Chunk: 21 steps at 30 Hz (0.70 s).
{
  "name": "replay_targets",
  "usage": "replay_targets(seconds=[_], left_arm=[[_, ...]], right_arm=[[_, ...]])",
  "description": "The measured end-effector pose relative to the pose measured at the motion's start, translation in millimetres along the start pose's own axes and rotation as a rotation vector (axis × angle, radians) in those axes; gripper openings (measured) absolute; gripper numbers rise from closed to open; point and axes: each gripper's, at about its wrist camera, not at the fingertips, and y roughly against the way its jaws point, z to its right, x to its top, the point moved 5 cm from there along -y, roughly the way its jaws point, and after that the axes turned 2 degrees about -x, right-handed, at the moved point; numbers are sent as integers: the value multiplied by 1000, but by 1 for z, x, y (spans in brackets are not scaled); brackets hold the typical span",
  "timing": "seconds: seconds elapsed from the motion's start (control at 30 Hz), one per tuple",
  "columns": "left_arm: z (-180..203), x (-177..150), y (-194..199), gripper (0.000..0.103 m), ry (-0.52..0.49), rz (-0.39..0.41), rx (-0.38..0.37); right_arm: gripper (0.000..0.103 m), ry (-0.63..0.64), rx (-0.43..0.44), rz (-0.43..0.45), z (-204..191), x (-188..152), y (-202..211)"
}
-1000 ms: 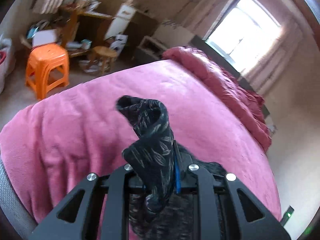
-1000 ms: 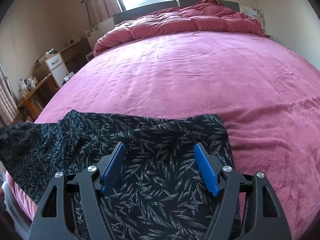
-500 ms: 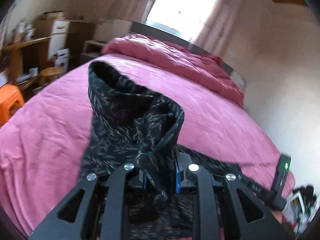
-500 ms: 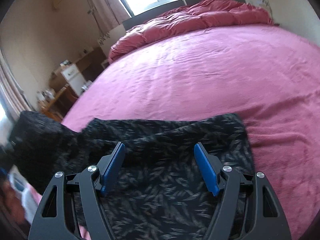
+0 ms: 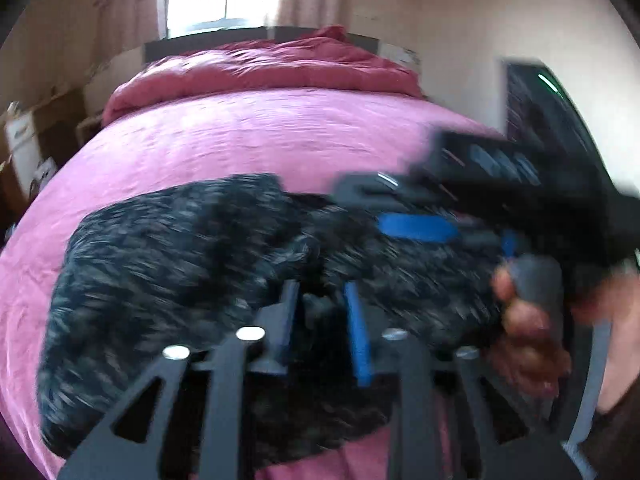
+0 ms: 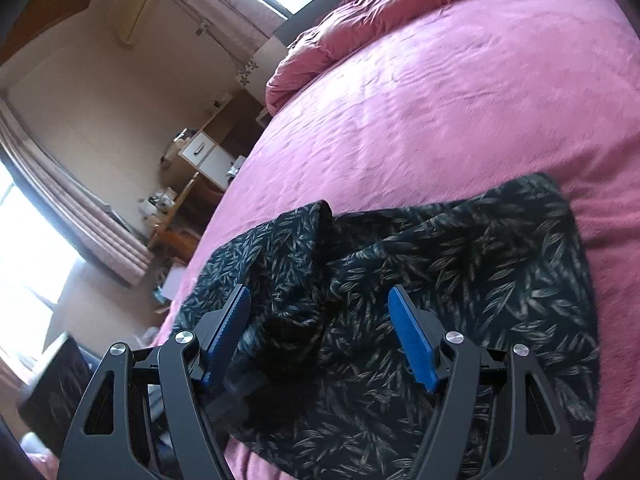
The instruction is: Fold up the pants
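The pants (image 6: pixel 460 272) are black with a pale leaf print and lie on the pink bed near its front edge. They also show, blurred, in the left wrist view (image 5: pixel 180 264). My left gripper (image 5: pixel 320 300) sits low over the pants with its jaws a small way apart; a dark bunch of cloth sits between them. My right gripper (image 6: pixel 320 312) is open and hovers just above the pants, over a raised fold (image 6: pixel 304 236). It shows from the side in the left wrist view (image 5: pixel 420 228), held by a hand (image 5: pixel 528 332).
The pink blanket (image 6: pixel 440 100) covers the bed, with a red duvet (image 5: pixel 260 68) bunched at the headboard under the window. A desk and drawers (image 6: pixel 196 160) stand along the left wall. A dark box (image 6: pixel 52 392) is low at the left.
My left gripper swung right and came down, laying the lifted pant leg over the rest of the pants. Its jaws have parted a little. My right gripper tilted and stayed open above the pants.
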Motion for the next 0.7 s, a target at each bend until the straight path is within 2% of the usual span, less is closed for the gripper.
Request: replay_targets(seconds=[0.03, 0.07, 0.17, 0.23, 0.37, 0.43, 0.53, 0.6, 0.7], left_arm=[[9, -4, 5, 52, -35, 7, -16], [17, -8, 9, 58, -68, 11, -30], [39, -19, 27, 59, -162, 16, -67], [38, -21, 40, 59, -159, 20, -60], [-7, -15, 68, 61, 7, 43, -32], [-33, -11, 87, 64, 73, 76, 19], [-76, -9, 114, 70, 121, 125, 117], [-99, -14, 134, 74, 134, 152, 179], [-135, -26, 156, 82, 130, 162, 249]], right_arm=[[74, -12, 11, -10, 1, 0, -1], [74, -26, 22, -20, 2, -1, -3], [74, -40, 53, -36, 2, -1, -7], [74, -46, 85, -51, -2, -3, -9], [74, -63, 134, -89, -6, -9, -13], [74, -77, 171, -120, -9, -12, -18], [74, -105, 188, -177, -11, -19, -25], [74, -150, 243, -226, -11, -23, -27], [74, -229, 281, -270, -7, -26, -31]])
